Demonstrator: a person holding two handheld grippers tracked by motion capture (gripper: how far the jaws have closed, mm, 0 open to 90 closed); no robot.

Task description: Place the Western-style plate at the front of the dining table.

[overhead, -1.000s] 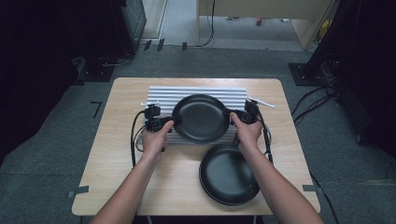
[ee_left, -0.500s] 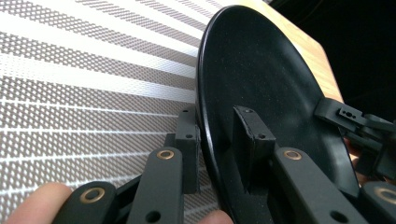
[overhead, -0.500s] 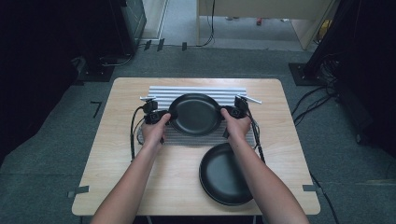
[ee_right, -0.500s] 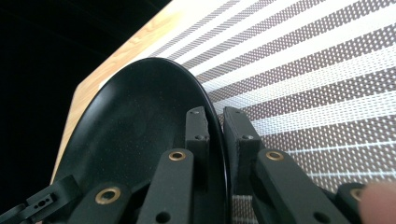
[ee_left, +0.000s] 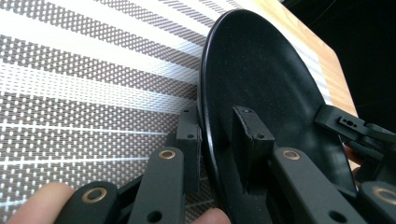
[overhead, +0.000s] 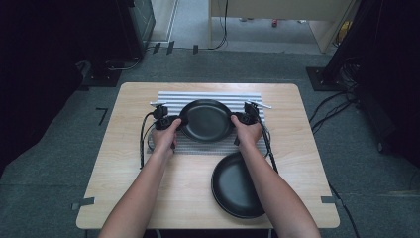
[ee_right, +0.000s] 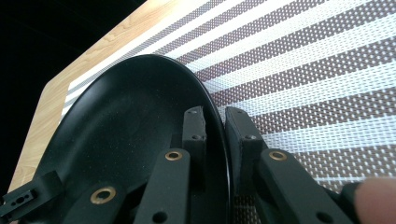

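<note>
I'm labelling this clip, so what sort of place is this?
Probably a lab or recording studio, not a home kitchen: a small light wooden table stands alone on grey carpet, cables run across the floor, and dark equipment stands surround it.

Two black plates: one [overhead: 206, 120] on the striped mat [overhead: 198, 99], one [overhead: 236, 186] on the bare worktop [overhead: 124, 168]. One mat, one worktop. Two grippers [overhead: 179, 120] [overhead: 234, 119]. Possibly two pale sticks [overhead: 157, 103] at the mat's far corners.
</note>
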